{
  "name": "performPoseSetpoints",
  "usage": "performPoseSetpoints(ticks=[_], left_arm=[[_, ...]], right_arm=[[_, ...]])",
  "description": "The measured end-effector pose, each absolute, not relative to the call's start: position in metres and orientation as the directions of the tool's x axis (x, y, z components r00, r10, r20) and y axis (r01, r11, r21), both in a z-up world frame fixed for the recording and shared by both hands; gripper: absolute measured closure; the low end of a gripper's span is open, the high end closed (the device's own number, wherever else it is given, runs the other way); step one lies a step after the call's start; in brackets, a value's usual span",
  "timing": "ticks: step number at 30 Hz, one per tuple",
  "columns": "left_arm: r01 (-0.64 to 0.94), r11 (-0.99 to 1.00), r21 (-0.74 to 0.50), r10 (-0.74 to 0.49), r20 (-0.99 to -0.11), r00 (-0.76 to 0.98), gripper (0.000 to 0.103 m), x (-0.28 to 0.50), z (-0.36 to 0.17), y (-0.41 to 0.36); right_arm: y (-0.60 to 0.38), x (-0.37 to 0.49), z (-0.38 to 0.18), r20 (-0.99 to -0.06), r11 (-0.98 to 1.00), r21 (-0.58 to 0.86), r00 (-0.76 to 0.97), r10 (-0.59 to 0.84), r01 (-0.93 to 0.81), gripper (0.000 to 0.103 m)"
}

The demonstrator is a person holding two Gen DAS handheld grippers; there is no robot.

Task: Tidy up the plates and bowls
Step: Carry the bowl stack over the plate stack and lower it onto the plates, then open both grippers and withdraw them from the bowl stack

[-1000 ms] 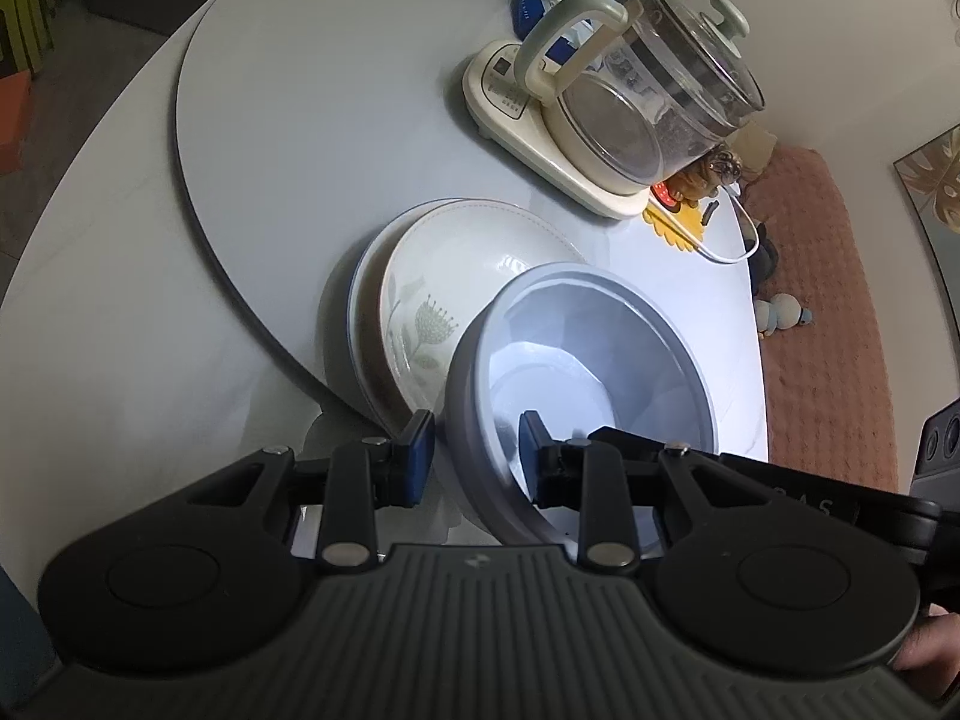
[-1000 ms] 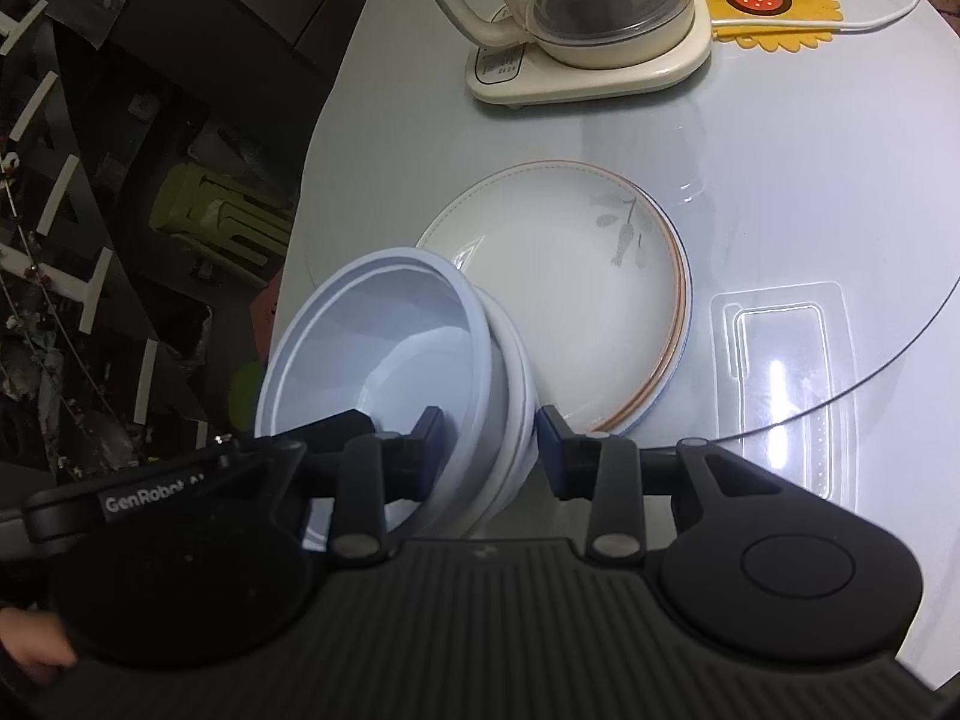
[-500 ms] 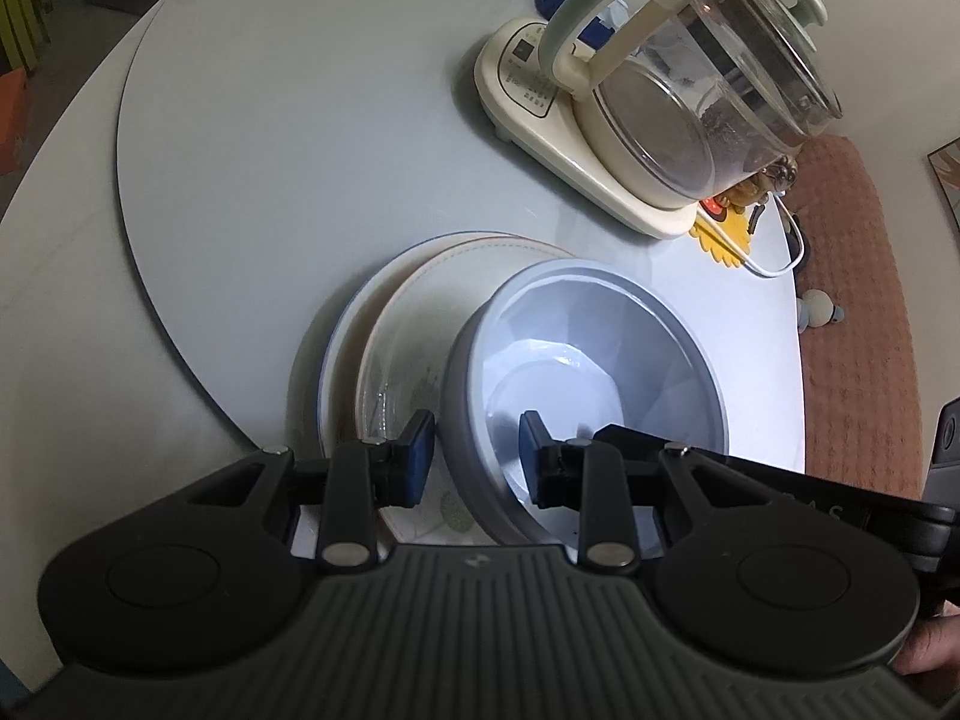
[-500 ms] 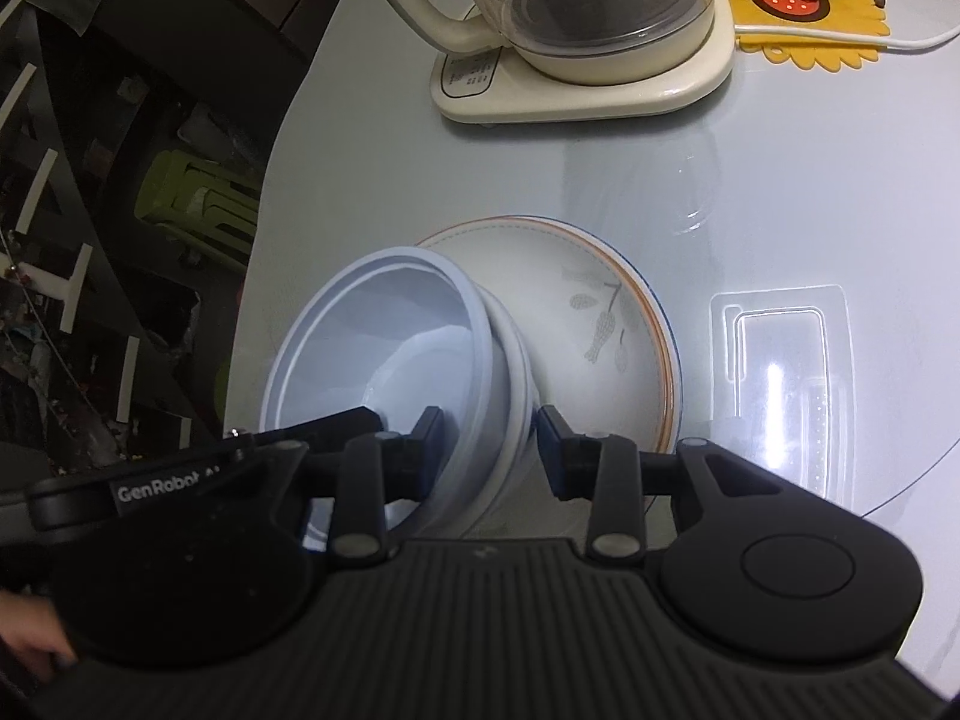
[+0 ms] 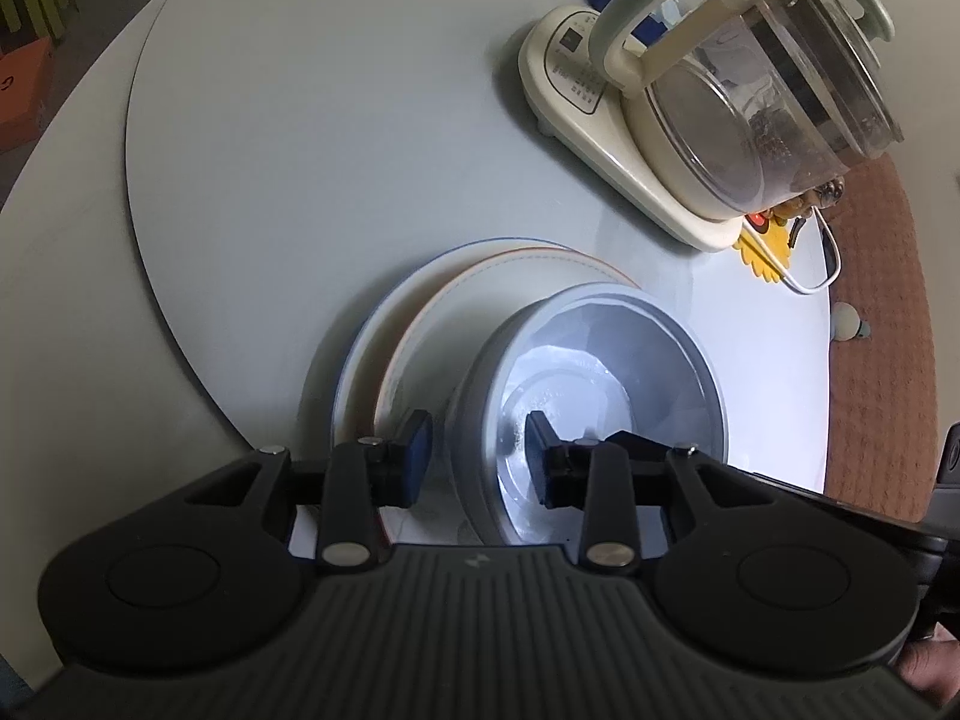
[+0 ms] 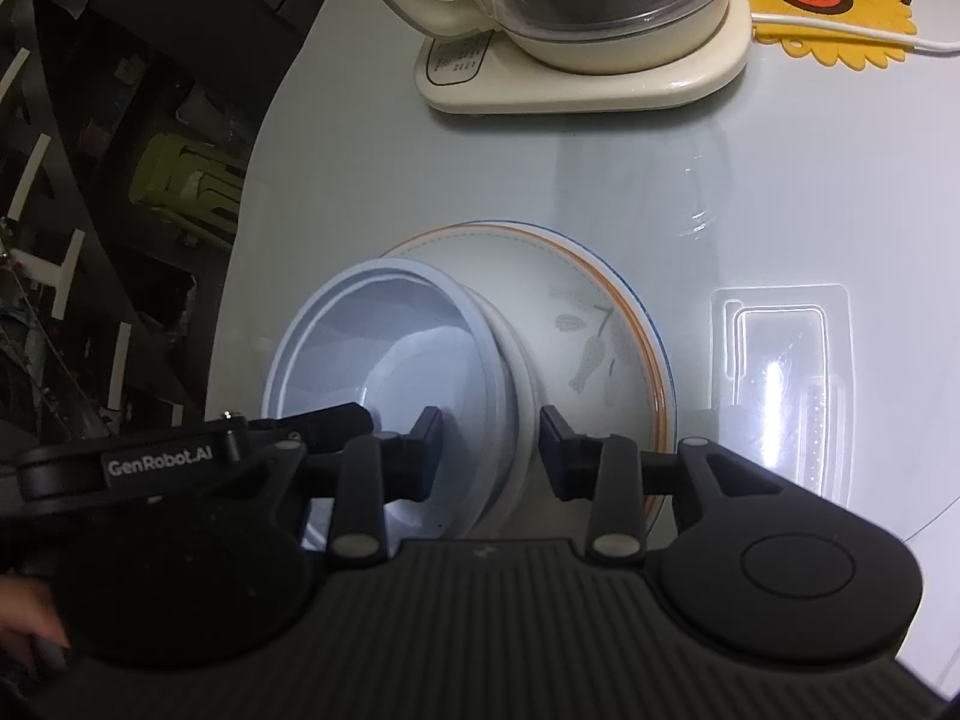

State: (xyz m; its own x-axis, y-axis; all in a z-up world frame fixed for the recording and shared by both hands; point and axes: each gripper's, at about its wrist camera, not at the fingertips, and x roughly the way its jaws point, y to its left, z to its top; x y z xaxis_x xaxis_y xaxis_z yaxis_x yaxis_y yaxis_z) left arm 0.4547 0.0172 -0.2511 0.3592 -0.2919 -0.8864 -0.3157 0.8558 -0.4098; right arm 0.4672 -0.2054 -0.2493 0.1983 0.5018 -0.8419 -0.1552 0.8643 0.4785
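Nested bowls (image 5: 606, 384), lowered onto stacked plates (image 5: 414, 324): left gripper (image 5: 477, 459) is opening off the rim at 6 o'clock, right gripper (image 6: 489, 453) is straddling the opposite rim, contact unclear; stacking near done.

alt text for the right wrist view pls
Two nested pale bowls sit on stacked plates on a white table, the bowls' wall between the right gripper's fingers. The left gripper reaches in over the far rim, and a glass kettle stands behind.

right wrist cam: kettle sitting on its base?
Yes: the glass kettle stands on its cream base, behind the plates and bowls.
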Motion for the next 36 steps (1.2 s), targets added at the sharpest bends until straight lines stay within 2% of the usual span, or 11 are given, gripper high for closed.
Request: performPoseSetpoints(ticks=[3,6,11,19,36], left_arm=[[-0.316,0.863,-0.394,-0.275,-0.891,0.360,0.051,0.453,-0.247,0.019],[-0.314,0.863,-0.396,-0.280,-0.892,0.355,0.050,0.450,-0.245,0.020],[-0.281,0.889,-0.361,-0.246,-0.895,0.372,0.044,0.443,-0.228,0.017],[-0.213,0.911,-0.352,-0.229,-0.863,0.450,0.044,0.420,-0.187,0.016],[-0.119,0.940,-0.319,-0.166,-0.733,0.660,0.043,0.334,-0.072,0.016]], right_arm=[[-0.205,0.467,-0.247,-0.845,0.869,0.466,0.206,0.493,-0.165,0.062],[-0.206,0.465,-0.244,-0.849,0.876,0.457,0.218,0.481,-0.151,0.049],[-0.203,0.457,-0.231,-0.854,0.890,0.421,0.255,0.454,-0.173,0.049],[-0.208,0.438,-0.202,-0.853,0.911,0.374,0.322,0.412,-0.175,0.050],[-0.218,0.367,-0.094,-0.714,0.909,0.339,0.562,0.417,-0.243,0.050]])
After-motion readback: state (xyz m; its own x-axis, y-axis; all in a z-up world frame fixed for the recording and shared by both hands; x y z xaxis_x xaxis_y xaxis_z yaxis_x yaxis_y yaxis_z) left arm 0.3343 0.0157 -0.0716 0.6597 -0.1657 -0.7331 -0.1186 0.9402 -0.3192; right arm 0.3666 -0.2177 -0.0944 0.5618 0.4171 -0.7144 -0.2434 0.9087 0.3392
